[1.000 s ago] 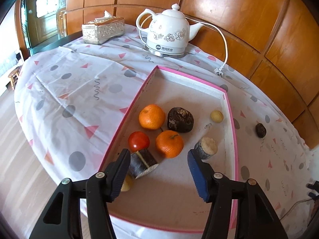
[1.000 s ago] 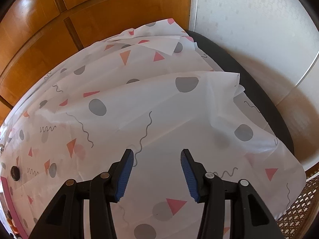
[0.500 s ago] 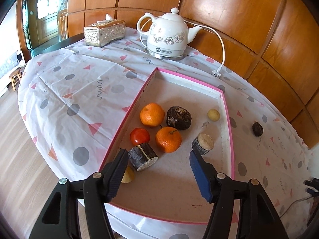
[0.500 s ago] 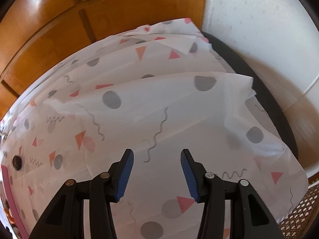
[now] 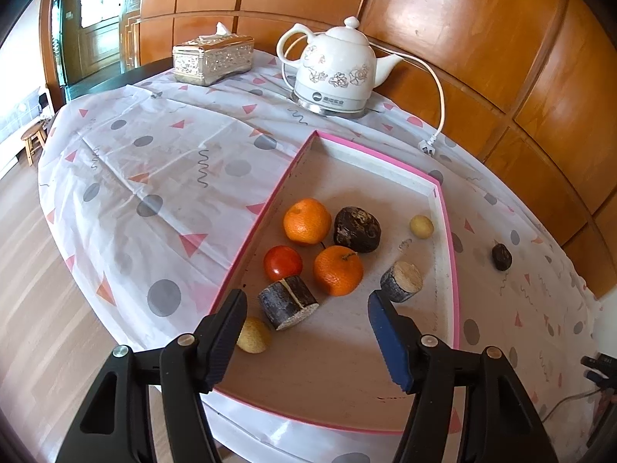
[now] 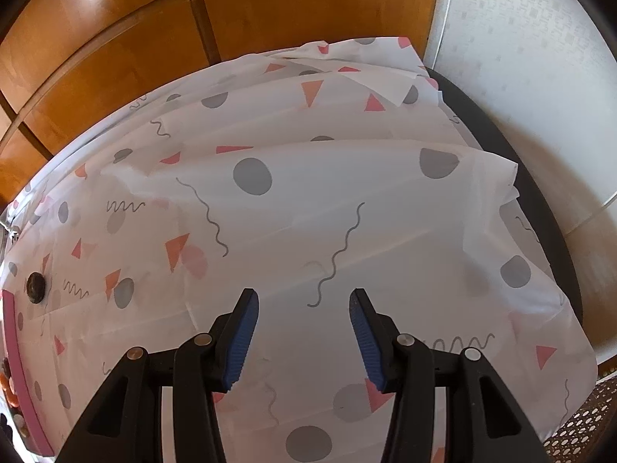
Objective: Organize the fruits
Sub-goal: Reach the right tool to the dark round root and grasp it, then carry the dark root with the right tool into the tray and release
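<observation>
- A patterned tablecloth (image 5: 162, 177) covers the table; a pink-rimmed tray (image 5: 447, 254) sits toward its right edge.
- The tray holds two oranges (image 5: 307, 221), a tomato (image 5: 282, 262), a dark round fruit (image 5: 357, 229), two cut stubs (image 5: 288, 301) and two small yellow fruits (image 5: 421, 226).
- One small dark fruit (image 5: 501, 257) lies on the cloth just beyond the tray's right rim, seemingly next for collection.
- Left gripper (image 5: 304, 332) hovers over the tray's near edge, fingers apart, empty.
- Right gripper (image 6: 302, 337), fingers apart, faces bare cloth and would need to swing left.

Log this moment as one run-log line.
left gripper: open, empty, over pink tray | right gripper: open, empty, over tablecloth | dark fruit: outside tray
</observation>
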`<action>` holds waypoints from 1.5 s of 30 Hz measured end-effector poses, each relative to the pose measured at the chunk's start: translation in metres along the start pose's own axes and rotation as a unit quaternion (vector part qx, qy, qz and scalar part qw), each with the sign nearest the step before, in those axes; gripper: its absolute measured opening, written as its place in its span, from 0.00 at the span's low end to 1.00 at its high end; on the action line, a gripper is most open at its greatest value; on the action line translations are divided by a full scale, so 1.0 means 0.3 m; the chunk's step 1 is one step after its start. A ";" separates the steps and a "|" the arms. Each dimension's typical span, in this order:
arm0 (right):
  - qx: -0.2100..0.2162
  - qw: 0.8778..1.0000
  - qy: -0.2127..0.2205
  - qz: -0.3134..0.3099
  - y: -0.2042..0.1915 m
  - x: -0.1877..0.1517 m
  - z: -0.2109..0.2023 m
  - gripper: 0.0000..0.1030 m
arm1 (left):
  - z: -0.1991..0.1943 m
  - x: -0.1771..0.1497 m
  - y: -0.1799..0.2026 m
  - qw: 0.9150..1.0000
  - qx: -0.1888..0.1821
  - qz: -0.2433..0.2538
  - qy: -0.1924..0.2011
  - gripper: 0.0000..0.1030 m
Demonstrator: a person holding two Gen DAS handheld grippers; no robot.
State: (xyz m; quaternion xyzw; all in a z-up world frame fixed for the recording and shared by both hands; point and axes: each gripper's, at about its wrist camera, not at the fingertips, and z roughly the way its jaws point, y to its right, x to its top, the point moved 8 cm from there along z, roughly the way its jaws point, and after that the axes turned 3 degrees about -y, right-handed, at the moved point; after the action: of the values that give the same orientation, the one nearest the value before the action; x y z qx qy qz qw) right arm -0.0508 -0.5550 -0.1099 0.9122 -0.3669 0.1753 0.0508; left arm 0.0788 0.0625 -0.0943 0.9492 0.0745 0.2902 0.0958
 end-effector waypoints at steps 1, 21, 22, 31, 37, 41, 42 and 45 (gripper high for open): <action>0.001 1.000 0.000 -0.002 -0.004 -0.001 0.000 0.48 | -0.002 0.002 -0.010 1.000 0.001 -0.005 0.001 0.64; 0.129 0.970 -0.060 -0.198 -0.646 -0.130 0.034 0.48 | 0.001 -0.009 -0.209 0.997 0.031 -0.073 -0.003 0.66; 0.138 0.967 -0.058 -0.207 -0.709 -0.133 0.035 0.48 | 0.001 -0.009 -0.214 0.997 0.031 -0.075 -0.004 0.66; 0.179 0.950 -0.047 -0.251 -1.115 -0.127 0.062 0.59 | 0.004 -0.022 -0.283 0.994 0.046 -0.096 -0.010 0.70; 0.146 0.952 -0.036 -0.265 -1.239 -0.097 0.119 0.59 | 0.023 -0.025 -0.321 0.993 0.054 -0.108 -0.018 0.70; 0.104 0.950 -0.024 -0.295 -1.273 -0.096 0.165 0.48 | 0.037 -0.031 -0.323 0.992 0.054 -0.109 -0.023 0.70; 0.106 0.946 -0.016 -0.307 -1.282 -0.099 0.156 0.45 | 0.039 -0.032 -0.323 0.992 0.053 -0.109 -0.023 0.70; 0.090 0.939 -0.004 -0.332 -1.278 -0.115 0.141 0.45 | 0.043 -0.031 -0.314 0.993 0.051 -0.107 -0.023 0.70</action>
State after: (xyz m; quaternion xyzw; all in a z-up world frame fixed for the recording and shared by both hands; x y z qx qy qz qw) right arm 0.2015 -0.2638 -0.1481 0.9835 -0.0265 0.1776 0.0225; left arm 0.0702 0.1504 -0.1309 0.9458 0.1886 0.2522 0.0795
